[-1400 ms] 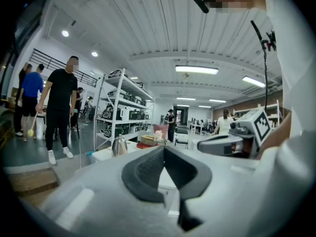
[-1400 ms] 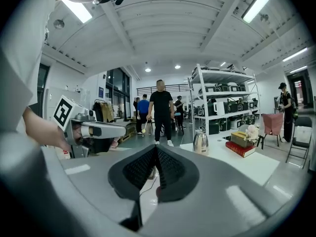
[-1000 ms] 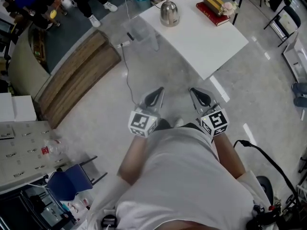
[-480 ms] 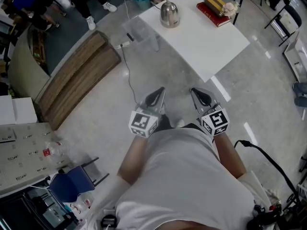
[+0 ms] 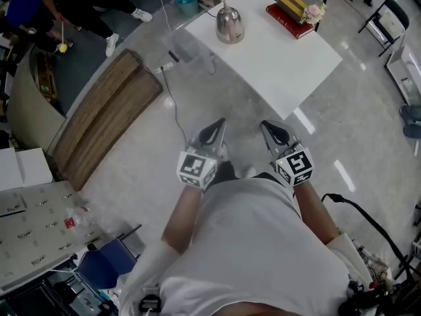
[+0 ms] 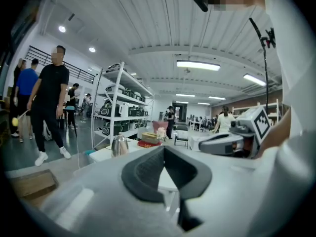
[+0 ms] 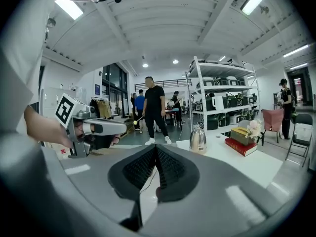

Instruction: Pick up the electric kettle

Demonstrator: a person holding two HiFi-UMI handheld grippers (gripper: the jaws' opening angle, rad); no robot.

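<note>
The steel electric kettle (image 5: 229, 25) stands near the far left edge of a white table (image 5: 283, 71), well ahead of both grippers. My left gripper (image 5: 214, 130) and right gripper (image 5: 270, 130) are held side by side in front of the person's body, over the floor, pointing toward the table. Both are shut with nothing between the jaws. From the left gripper (image 6: 164, 149) the kettle (image 6: 119, 145) appears small and far off at left. The right gripper (image 7: 156, 148) sees the kettle (image 7: 198, 138) to the right of its jaw tips.
A red book (image 5: 289, 20), a yellow box (image 5: 293, 5) and flowers (image 5: 313, 10) sit on the table's far side. A clear plastic box (image 5: 191, 45) and a cable (image 5: 174, 114) lie left of the table. A curved wooden step (image 5: 99, 117) is further left; people (image 5: 79, 8) stand behind it.
The table and kettle have drawn slightly nearer in the head view. Both grippers keep their places in front of the body. The people at the far left have shifted.
</note>
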